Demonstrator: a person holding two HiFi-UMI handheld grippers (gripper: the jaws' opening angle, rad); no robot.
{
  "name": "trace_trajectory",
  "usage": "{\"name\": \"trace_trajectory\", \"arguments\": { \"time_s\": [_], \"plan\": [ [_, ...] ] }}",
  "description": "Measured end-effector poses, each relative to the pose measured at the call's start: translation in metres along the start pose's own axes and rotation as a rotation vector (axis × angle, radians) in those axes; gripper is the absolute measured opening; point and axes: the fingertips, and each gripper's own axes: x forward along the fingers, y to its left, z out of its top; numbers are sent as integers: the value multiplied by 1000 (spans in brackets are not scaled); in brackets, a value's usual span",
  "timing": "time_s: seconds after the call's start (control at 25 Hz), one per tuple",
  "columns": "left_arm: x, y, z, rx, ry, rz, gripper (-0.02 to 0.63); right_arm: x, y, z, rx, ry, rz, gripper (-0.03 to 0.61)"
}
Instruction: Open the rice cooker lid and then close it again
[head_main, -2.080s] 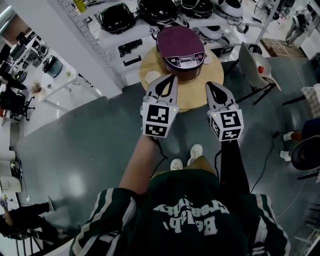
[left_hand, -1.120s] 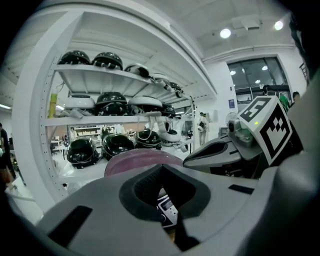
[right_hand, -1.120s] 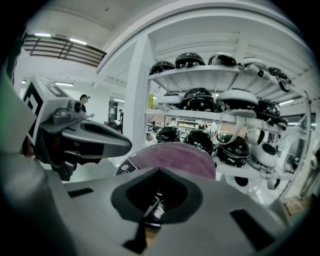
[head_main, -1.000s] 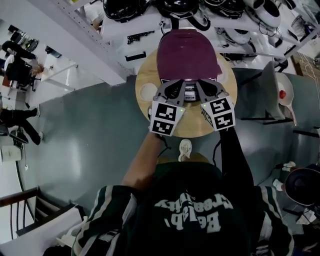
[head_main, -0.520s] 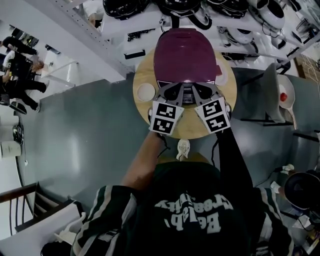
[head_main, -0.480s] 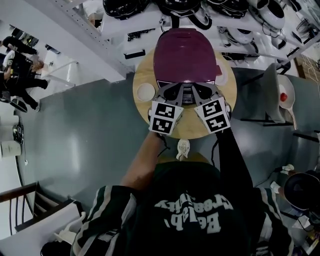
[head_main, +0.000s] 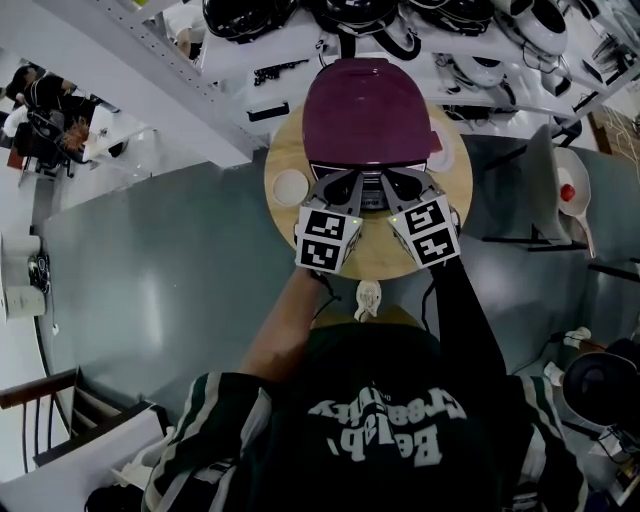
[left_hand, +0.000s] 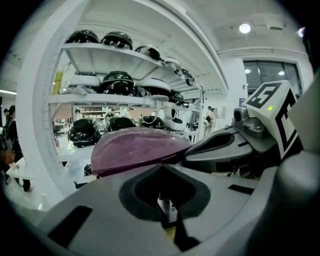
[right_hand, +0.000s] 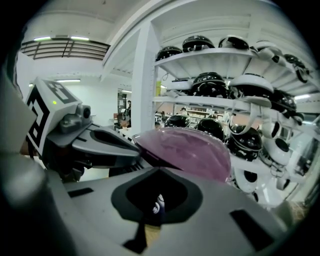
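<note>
I see a dark green striped jersey (head_main: 380, 440) nearest the head camera, with 1 pale shoe (head_main: 368, 297) below it on the glossy grey floor (head_main: 160, 270). Both arms reach forward over the near edge of a round wooden table (head_main: 277, 160).

The left gripper (head_main: 350, 183) and right gripper (head_main: 395, 183) angle toward each other, with their tips side by side at the front of the rice cooker (head_main: 368, 105). Each gripper's own view shows its jaws together, the tips meeting above a dark diamond-shaped hollow. Only a sliver of the cooker's pale front shows through that hollow; neither pair is clamped on anything. Each view also shows the other gripper close alongside.

The rice cooker fills the table from its middle to its far edge. Its purple domed lid (left_hand: 140, 145) rises just beyond the jaw tips. I cannot tell from any view whether the lid's front edge has lifted. 1 small white dish (head_main: 291, 186) sits at the table's left edge, apart from the cooker.

Behind the table stands white metal shelving (head_main: 300, 40) — its tiers carry rows of black and white cookers (right_hand: 210, 80). A white chair (head_main: 560, 185) stands on the floor to the right. At the far left, people (head_main: 45, 110) are near white desks. The room is bright, with ceiling lights and a tall window.
</note>
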Motion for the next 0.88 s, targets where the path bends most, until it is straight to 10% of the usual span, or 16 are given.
{"name": "trace_trajectory", "arguments": {
  "time_s": [0.88],
  "plan": [
    [1,-1,2,-34,-2,-40,-6,0,-3,2,34,12,12,3]
  ]
}}
